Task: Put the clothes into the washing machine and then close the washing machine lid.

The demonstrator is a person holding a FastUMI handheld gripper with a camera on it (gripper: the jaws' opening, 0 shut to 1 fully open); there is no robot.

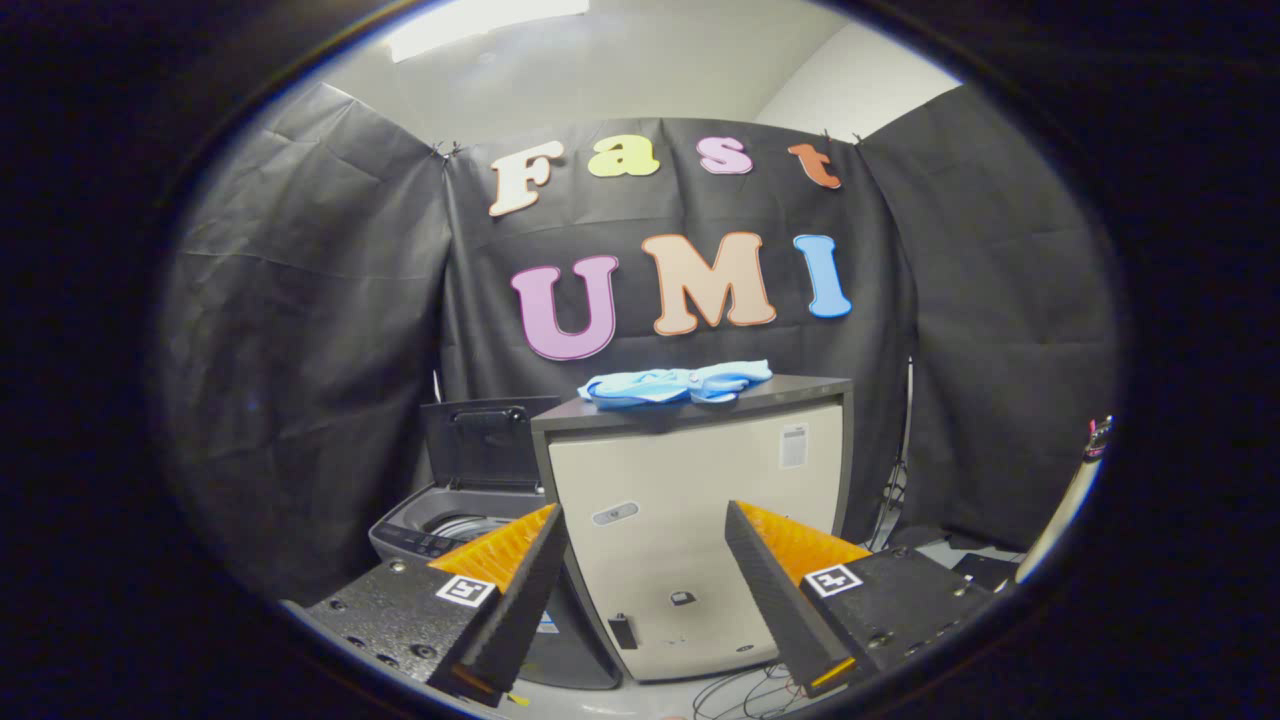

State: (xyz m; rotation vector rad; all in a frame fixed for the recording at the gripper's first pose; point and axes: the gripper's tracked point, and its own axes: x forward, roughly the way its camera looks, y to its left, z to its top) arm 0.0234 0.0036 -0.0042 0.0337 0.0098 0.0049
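Your gripper (645, 520) holds its fingers apart and empty before the cabinet (690, 520), blue clothes (675, 384) atop it, the washing machine (455, 525) open-lidded beside it.

Crumpled light-blue clothes (676, 384) atop a cabinet (700, 520), beside the open-lidded washing machine (455, 520).

A beige cabinet (690, 530) stands above floor cables (745, 690).
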